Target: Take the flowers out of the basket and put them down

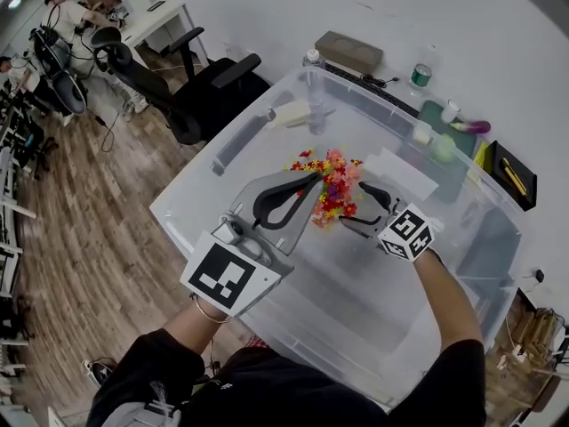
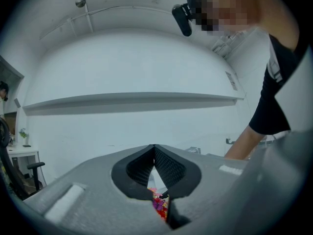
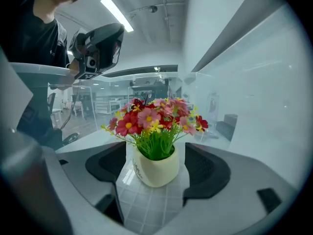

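Note:
A small cream pot (image 3: 155, 166) of red, pink and yellow flowers (image 3: 156, 116) stands upright on a white tiled surface. In the head view the flowers (image 1: 331, 185) show inside the big clear plastic bin (image 1: 178, 205). My right gripper (image 3: 157, 166) is open, one finger on each side of the pot, with a gap at both pads. In the head view the right gripper (image 1: 357, 210) reaches in from the right. My left gripper (image 1: 313, 180) is shut on nothing, its tips just left of the blooms. A few of the flowers (image 2: 159, 204) peek below its closed jaws.
The bin's clear walls rise around the pot. A black office chair (image 1: 209, 87) stands behind the bin to the left. A brown box (image 1: 348, 52), a water bottle (image 1: 420, 76) and a black tray (image 1: 511, 174) lie beyond and to the right. Wood floor lies at left.

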